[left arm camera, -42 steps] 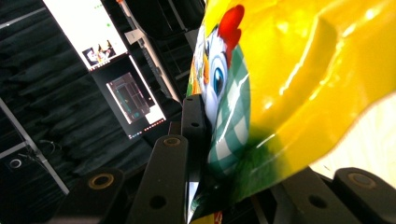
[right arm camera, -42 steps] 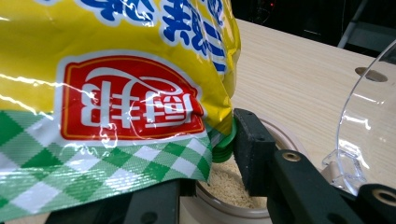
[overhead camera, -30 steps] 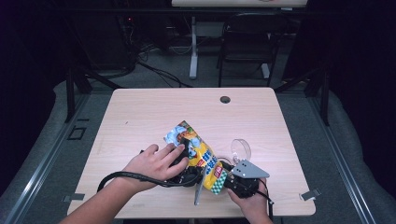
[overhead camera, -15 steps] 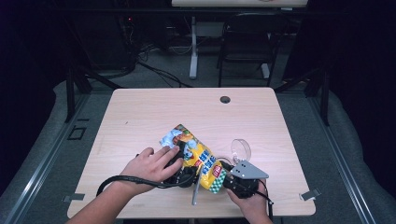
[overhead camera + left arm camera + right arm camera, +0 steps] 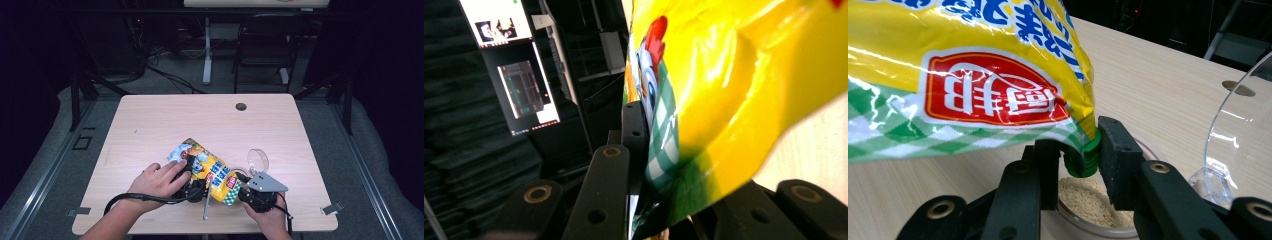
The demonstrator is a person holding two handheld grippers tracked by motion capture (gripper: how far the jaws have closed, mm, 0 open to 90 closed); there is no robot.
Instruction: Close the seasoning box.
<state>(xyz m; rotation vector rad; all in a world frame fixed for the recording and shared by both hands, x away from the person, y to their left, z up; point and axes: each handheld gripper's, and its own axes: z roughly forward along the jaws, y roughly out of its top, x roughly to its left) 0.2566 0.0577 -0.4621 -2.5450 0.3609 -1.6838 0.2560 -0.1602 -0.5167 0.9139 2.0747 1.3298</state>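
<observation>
- In the lower middle of the high view, our left gripper [image 5: 196, 189] pinches the yellow bag [image 5: 210, 170], its jaws pressed into the body.
- Our right gripper [image 5: 1082, 165] is clamped on the bag's green spout [image 5: 1087, 161], directly over the container of granules [image 5: 1093, 205].
- We should keep the spout centred above the container, tilt gently and squeeze slowly.

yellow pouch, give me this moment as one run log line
left gripper: shut on yellow pouch | right gripper: shut on green spout | spout over round container of pale granules | clear lid hinged open
</observation>
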